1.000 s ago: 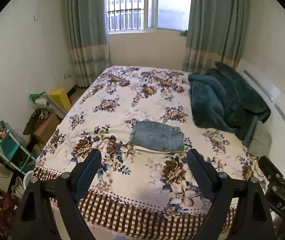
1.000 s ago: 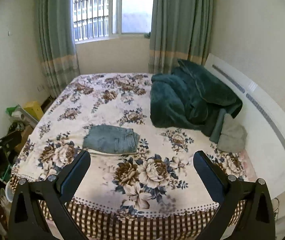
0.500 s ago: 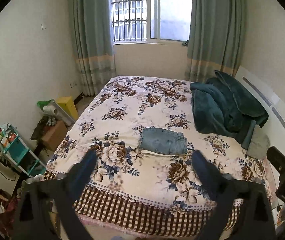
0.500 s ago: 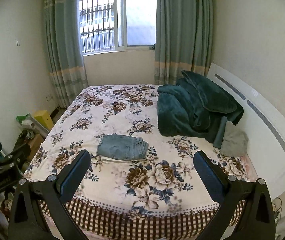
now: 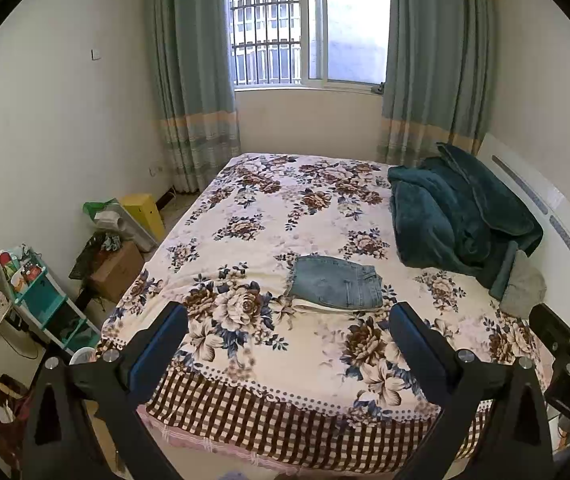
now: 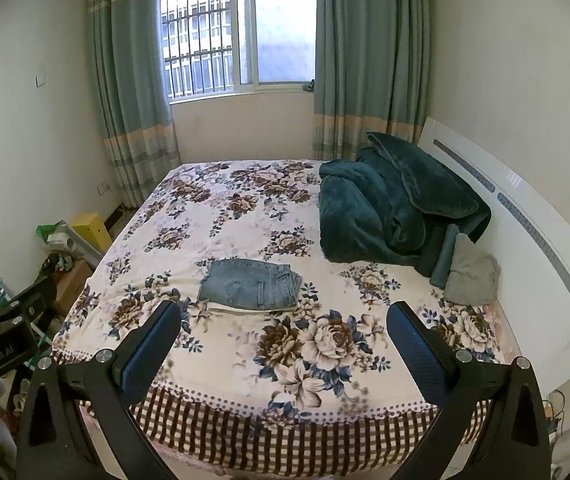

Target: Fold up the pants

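I hold both grippers level at the foot of the bed, pointing forward along it toward the window [image 5: 309, 28]. My left gripper [image 5: 287, 328] has its jaws spread wide with nothing between them; my right gripper [image 6: 283, 326] is spread just as wide and likewise holds nothing. The fingers [image 5: 157, 340] are black frames faced with dark blue, finely dimpled pads.

The pants [image 5: 335, 282] lie well ahead of both tools, apart from them, on the floral bedspread [image 5: 269, 216]. From my left gripper they sit ahead and slightly toward its right finger; from my right gripper the pants [image 6: 251, 284] sit ahead and toward its left finger. They are faded blue denim, folded into a flat, compact rectangle with stacked layers showing at one end and a pale layer showing under the near edge.

Farther ahead on the right, a plush dark teal blanket [image 6: 385, 208] is heaped against the white headboard [image 6: 525, 216].
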